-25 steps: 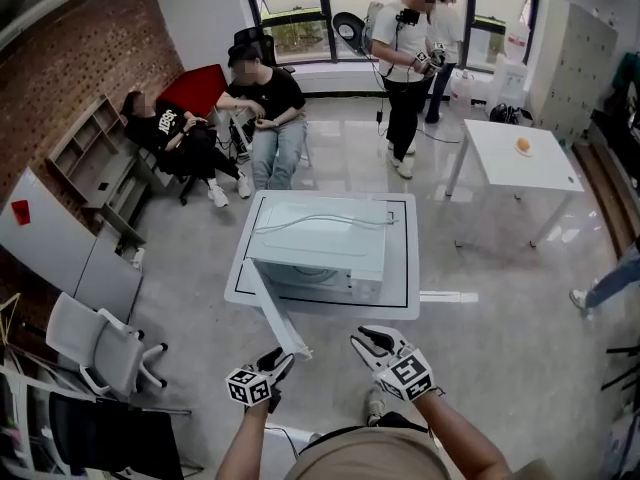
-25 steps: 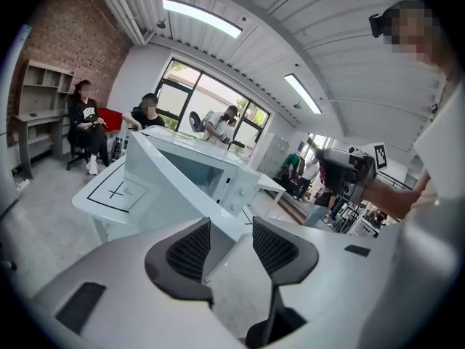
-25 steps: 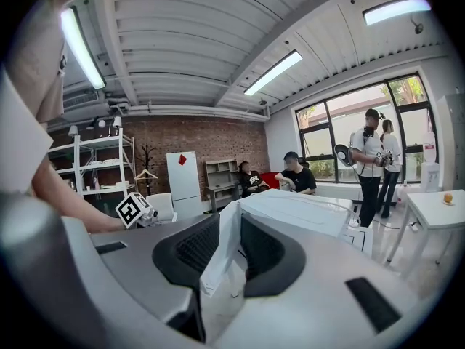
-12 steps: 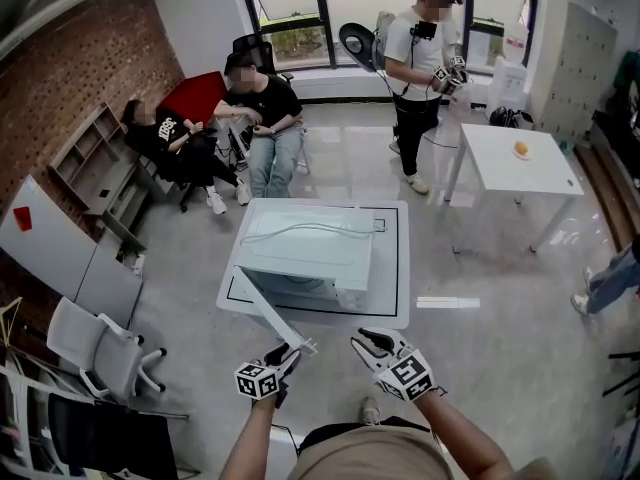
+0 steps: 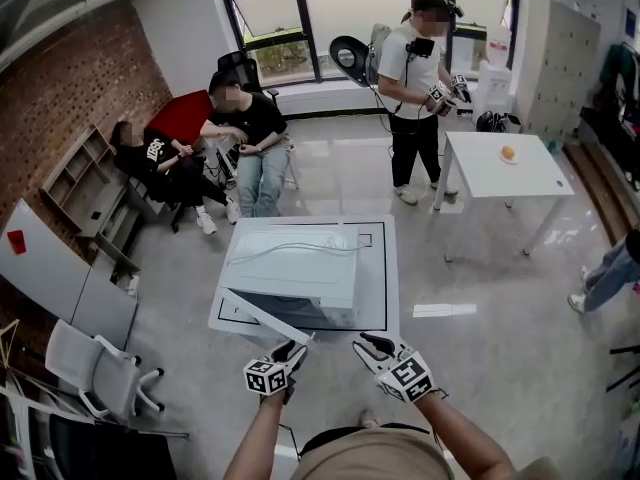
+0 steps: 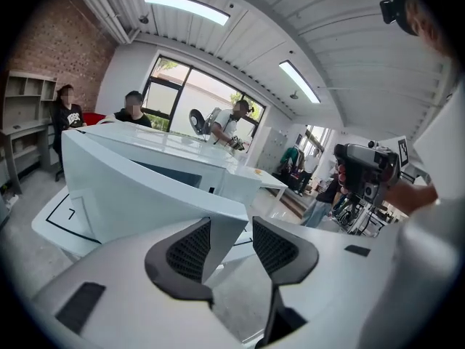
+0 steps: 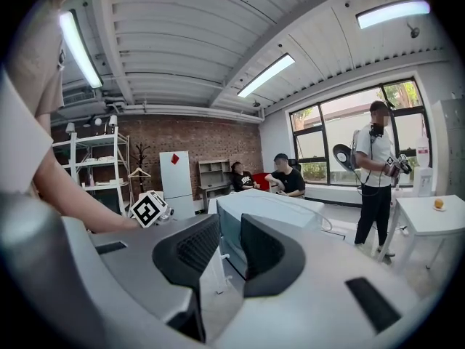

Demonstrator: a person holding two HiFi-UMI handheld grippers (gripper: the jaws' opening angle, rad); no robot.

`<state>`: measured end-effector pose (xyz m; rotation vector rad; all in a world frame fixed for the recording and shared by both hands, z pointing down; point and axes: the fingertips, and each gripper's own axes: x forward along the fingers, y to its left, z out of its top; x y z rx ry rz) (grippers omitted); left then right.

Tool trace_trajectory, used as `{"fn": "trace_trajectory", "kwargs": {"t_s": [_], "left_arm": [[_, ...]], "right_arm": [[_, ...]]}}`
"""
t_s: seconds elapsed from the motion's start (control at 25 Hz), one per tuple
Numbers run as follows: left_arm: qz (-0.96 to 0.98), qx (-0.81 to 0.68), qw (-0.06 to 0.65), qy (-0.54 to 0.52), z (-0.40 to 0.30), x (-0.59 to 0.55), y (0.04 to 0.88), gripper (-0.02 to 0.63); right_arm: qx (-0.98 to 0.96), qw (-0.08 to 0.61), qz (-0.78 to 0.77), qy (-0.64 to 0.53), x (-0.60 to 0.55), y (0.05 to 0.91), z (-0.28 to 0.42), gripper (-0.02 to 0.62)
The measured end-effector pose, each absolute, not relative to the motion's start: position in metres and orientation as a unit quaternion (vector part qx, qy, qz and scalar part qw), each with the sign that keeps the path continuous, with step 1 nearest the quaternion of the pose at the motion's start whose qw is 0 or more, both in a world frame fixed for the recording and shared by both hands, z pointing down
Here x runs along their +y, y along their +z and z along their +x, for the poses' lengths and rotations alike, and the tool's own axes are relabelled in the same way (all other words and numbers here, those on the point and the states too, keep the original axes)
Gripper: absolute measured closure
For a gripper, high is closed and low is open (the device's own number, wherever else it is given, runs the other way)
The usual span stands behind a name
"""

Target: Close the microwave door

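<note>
A white microwave [image 5: 300, 258] sits on a low white table [image 5: 385, 278] in the middle of the head view. Its door [image 5: 262, 314] stands open, angling from the left front corner out toward me. My left gripper [image 5: 291, 352] is at the door's free end. In the left gripper view the door's corner [image 6: 218, 213] lies in the gap between the open jaws of the left gripper [image 6: 231, 246], close to the left pad [image 6: 190, 249]. My right gripper [image 5: 372, 347] hangs open just right of the door, holding nothing. The right gripper [image 7: 229, 249] faces the microwave [image 7: 265, 209].
Two people sit at the back left near a red chair [image 5: 190, 113]. A person [image 5: 415, 98] with grippers stands behind the microwave. A white table [image 5: 500, 173] with an orange on it is at the back right. An office chair [image 5: 90, 363] stands at my left.
The door has swung from a steep angle to a shallower one, nearer the microwave's front. My left gripper moved up and right with the door's end. The standing person walked closer.
</note>
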<state>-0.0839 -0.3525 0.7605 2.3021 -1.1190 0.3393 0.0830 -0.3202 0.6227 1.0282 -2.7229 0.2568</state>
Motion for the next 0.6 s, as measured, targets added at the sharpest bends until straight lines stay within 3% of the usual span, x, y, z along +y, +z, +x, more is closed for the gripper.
{"fn": "trace_trajectory", "kwargs": {"t_s": [0.6], "left_arm": [[0.85,-0.428,0.282,0.12,-0.055,-0.446,0.774,0.438]], "right_arm": [[-0.918,0.113,0.365,0.106,-0.367,0.636,0.099,0.502]]}}
